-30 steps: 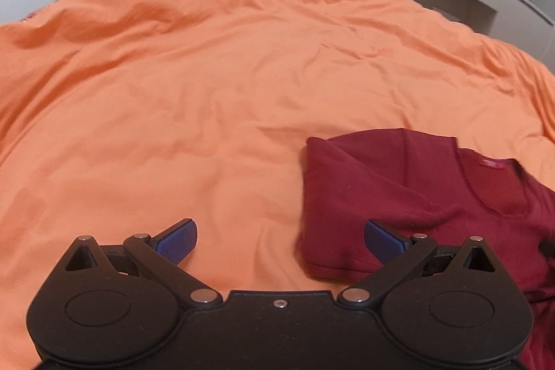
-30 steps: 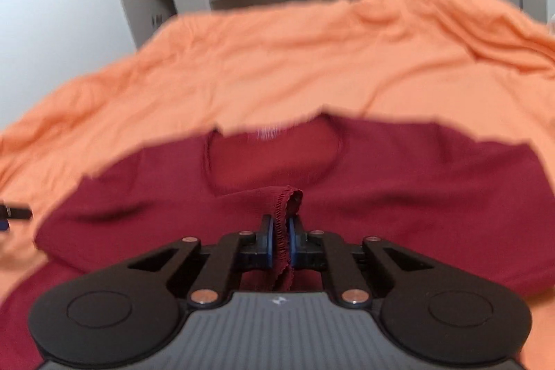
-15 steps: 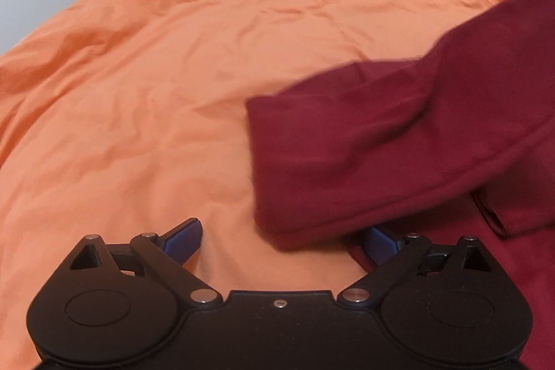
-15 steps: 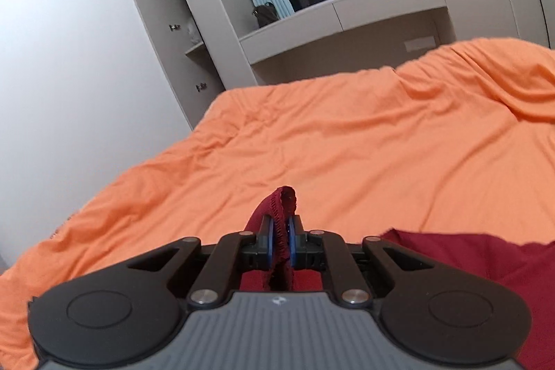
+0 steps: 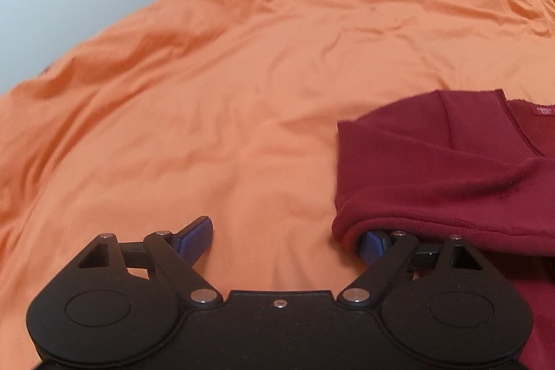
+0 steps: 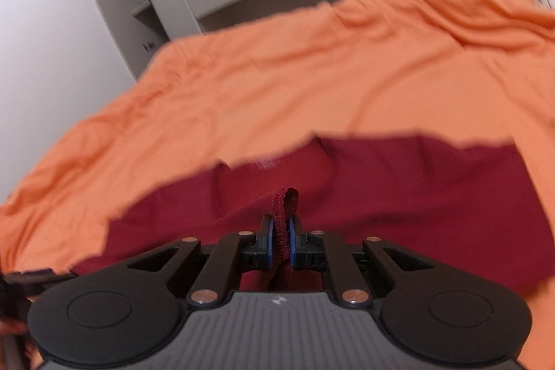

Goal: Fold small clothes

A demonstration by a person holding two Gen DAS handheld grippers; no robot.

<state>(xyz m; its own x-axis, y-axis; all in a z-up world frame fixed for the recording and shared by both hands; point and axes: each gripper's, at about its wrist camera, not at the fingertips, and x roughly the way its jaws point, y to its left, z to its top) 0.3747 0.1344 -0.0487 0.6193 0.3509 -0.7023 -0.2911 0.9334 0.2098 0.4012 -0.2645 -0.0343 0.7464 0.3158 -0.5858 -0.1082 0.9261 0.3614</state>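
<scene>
Your left gripper's (image 5: 284,238) right pad sits half hidden under the shirt (image 5: 433,169) fold. Shirt runs off frame right. Right-wrist view's motion-blurred.

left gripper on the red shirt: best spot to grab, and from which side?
Take the folded left edge of the red shirt, coming from the bare orange bedspread side. The edge bulges up off the cover, and the left gripper, closing, already has one finger under it.

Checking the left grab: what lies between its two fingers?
Left wrist view: bare orange bedspread between the left hand-held gripper's closing fingers; the maroon top drapes over one finger.
</scene>
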